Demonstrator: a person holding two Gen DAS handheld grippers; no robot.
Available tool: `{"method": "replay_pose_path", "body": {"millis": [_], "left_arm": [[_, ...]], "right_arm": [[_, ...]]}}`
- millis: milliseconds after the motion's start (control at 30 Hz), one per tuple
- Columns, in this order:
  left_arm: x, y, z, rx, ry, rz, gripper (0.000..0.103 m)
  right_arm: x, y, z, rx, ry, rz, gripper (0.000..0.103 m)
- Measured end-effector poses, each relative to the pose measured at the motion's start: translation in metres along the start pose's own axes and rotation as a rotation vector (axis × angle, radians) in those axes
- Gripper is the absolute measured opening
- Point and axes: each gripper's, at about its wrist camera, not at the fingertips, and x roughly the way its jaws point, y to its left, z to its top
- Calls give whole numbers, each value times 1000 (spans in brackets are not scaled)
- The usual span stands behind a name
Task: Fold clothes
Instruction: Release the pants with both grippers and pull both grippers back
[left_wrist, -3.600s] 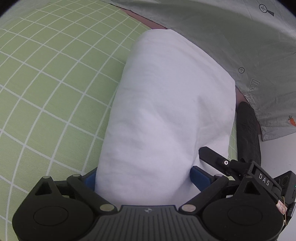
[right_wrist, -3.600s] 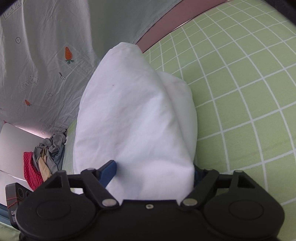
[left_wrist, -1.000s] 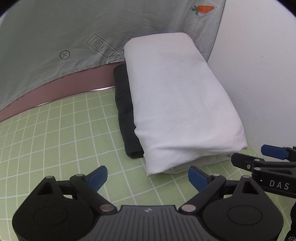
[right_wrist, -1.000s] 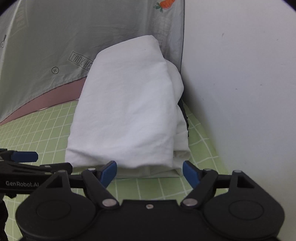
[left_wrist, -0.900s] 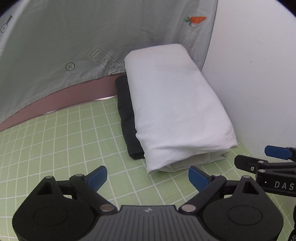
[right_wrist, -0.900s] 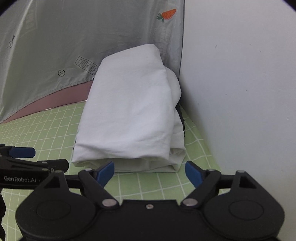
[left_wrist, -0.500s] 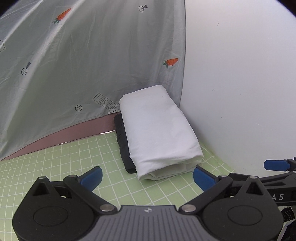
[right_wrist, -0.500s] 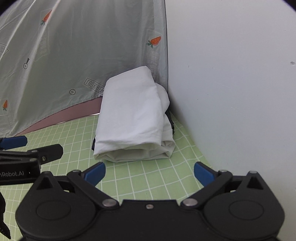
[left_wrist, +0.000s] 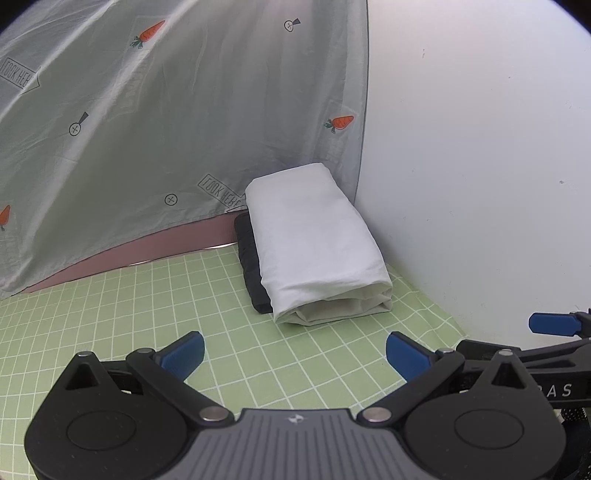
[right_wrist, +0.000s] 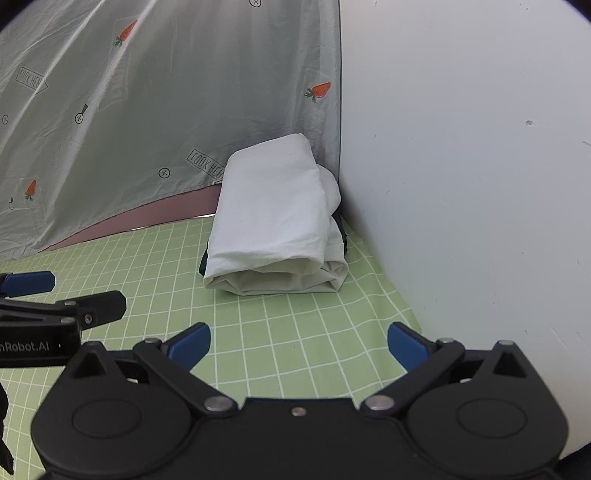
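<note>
**Both claws drawn back from the folded white stack**

Since the earlier frames both grippers have pulled away from the white bundle, which now sits smaller and farther off, and their jaws have spread wider. The left gripper (left_wrist: 294, 352) stands fully open, its blue rubber pads apart over bare cloth, gripping nothing and touching nothing. The right gripper (right_wrist: 298, 346) is likewise wide open and empty. Each has a black plastic body with two round pivot housings and angled linkage arms; each shows at the edge of the other's view, side by side.

Below them lies a green tablecloth (left_wrist: 110, 317) with a thin white grid, flat and smooth. Beyond, in the far corner, rests the folded white garment (left_wrist: 314, 236), a soft, matte, slightly creased oblong with rounded edges. Its long axis runs away from the grippers toward the back; the near end shows stacked layers of folds. It lies on top of a folded black garment (left_wrist: 249, 266), which peeks out along its left side.

Behind hangs a grey sheet (left_wrist: 166, 110), thin and wrinkled, printed with orange carrots. A plain white wall (left_wrist: 480, 147) stands just beside the stack on the right.
</note>
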Motion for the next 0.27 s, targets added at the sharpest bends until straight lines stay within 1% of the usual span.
{"method": "replay_pose_path", "body": {"millis": [267], "left_arm": [[-15, -2, -6, -1, -5, 6, 103]], "right_arm": [[-10, 4, -4, -5, -9, 8, 103]]}}
